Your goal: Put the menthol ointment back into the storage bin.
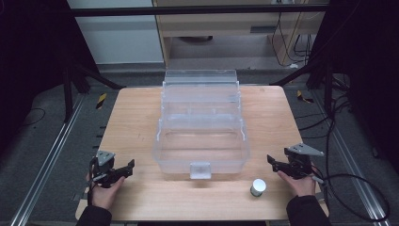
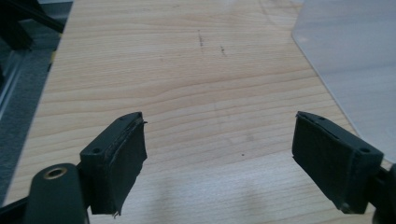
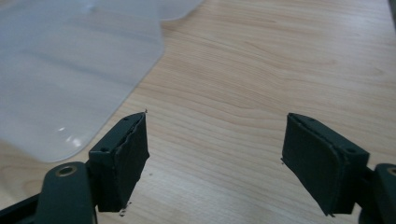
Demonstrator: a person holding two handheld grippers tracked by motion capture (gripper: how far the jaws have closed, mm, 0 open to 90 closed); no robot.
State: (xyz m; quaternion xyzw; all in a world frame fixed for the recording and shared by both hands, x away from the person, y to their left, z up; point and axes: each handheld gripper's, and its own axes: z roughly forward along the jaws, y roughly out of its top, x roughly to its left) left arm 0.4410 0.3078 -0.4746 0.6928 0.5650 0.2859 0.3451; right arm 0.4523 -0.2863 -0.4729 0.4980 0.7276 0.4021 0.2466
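Note:
A clear plastic tiered box stands open in the middle of the wooden table, with a latch tab at its front. A small silver cylinder stands on the table near the front right. My left gripper rests low at the front left, open, with bare wood between its pads; the box's wall lies to its right. My right gripper sits at the front right, open and holding nothing, its pads over wood, with the box's corner at its left.
Beyond the table are a dark floor, metal rails at both sides, black frame legs and loose cables at the right. A pale cabinet stands at the back. Bare wood runs along the front edge and both sides of the box.

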